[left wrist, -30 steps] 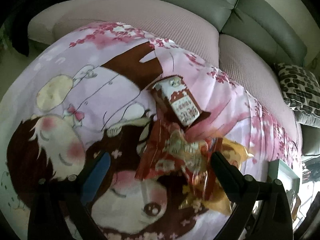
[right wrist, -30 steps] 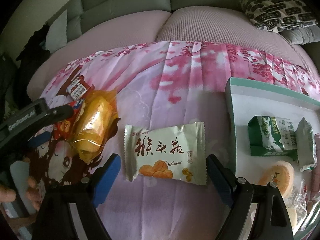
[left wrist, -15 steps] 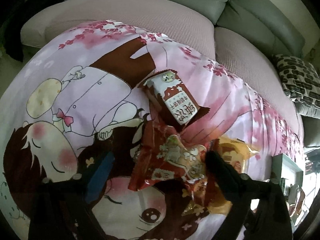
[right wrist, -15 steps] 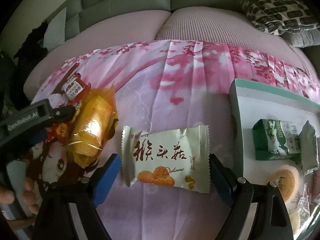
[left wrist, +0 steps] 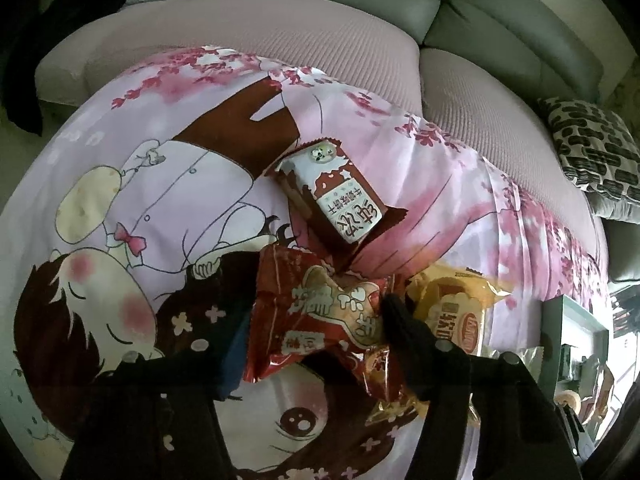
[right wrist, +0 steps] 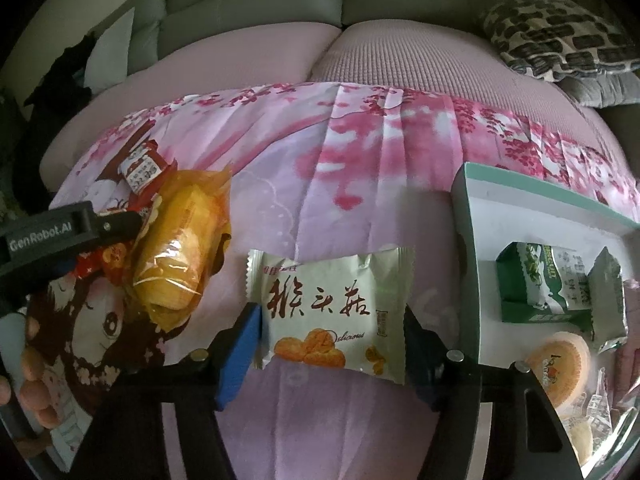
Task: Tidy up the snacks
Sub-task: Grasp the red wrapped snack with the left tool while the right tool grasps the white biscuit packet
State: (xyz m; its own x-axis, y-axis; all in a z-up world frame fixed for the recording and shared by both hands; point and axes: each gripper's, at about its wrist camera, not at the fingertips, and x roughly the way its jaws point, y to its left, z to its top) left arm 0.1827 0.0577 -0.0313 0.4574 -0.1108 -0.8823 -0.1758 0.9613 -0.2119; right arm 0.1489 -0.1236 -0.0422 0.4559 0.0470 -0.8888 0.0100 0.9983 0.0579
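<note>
A red snack packet [left wrist: 320, 320] lies on the pink cartoon cloth [left wrist: 160, 184], crumpled between the fingers of my left gripper [left wrist: 316, 332]. Its jaws are closing and the pads press the packet's sides. Just beyond lie a brown-and-white packet [left wrist: 332, 200] and a yellow packet [left wrist: 456, 312]. In the right wrist view a white packet with red characters [right wrist: 328, 304] lies flat between the fingers of my right gripper [right wrist: 332, 340]. These jaws are closing too, and the pads meet its left and right edges.
A white tray with a teal rim [right wrist: 520, 204] at the right holds a green packet [right wrist: 536, 280], a round orange cake [right wrist: 560, 364] and other snacks. A sofa with a patterned cushion [right wrist: 560, 36] rises behind. A person's hand [right wrist: 32, 364] shows at the left edge.
Both grippers' jaws have narrowed from wide open. The left fingers now squeeze the red packet, which has bunched up. The right fingers have come in to the white packet's edges.
</note>
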